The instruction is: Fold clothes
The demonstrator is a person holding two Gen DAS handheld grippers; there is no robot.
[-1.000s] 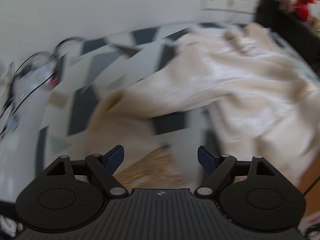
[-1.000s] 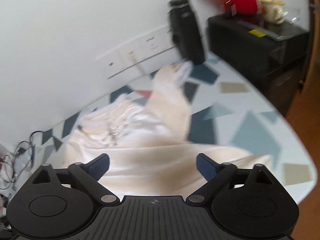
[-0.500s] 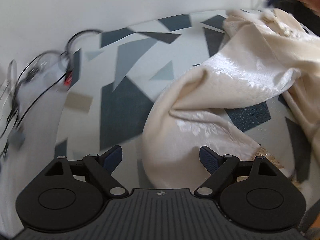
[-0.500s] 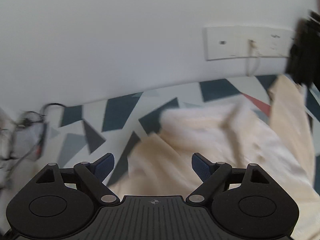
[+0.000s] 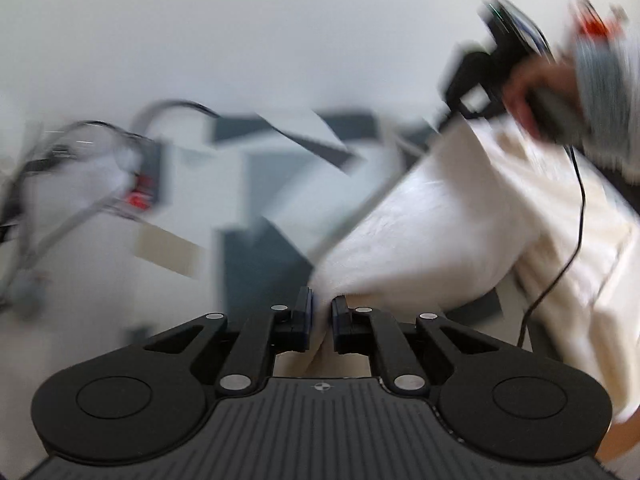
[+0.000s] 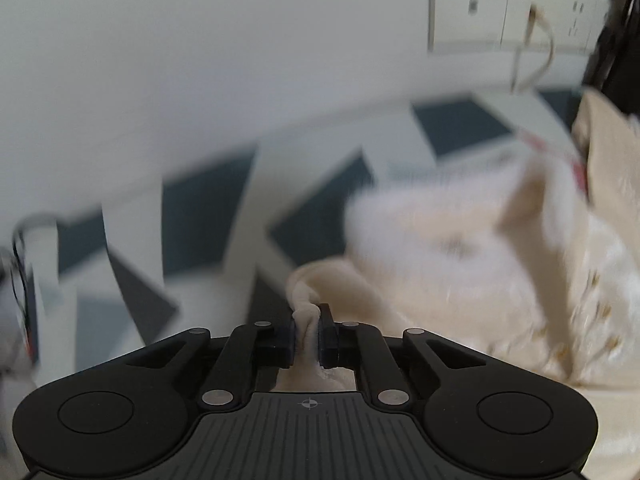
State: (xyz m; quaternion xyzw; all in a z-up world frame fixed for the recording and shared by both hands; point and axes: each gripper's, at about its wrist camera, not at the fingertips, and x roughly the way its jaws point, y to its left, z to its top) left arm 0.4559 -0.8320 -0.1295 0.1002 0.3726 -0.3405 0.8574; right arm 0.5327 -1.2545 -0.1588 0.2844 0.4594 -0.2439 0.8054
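A cream satin garment [image 5: 460, 224] lies across the table with the blue-grey geometric cloth [image 5: 260, 264]. My left gripper [image 5: 322, 312] is shut on an edge of the garment, which stretches up and right toward the other hand-held gripper [image 5: 496, 56]. In the right wrist view, my right gripper [image 6: 307, 326] is shut on a bunched edge of the same garment [image 6: 440, 256], which spreads to the right over the table [image 6: 224, 200].
Black and white cables with a red-marked plug [image 5: 136, 196] lie at the table's left. A wall socket plate with a white cord [image 6: 516, 12] sits on the white wall at the back right. A thin black cable [image 5: 576, 216] hangs over the garment.
Both grippers were open above the garment; now each has shut on an edge of it. The cloth has been pulled up and stretched between them.
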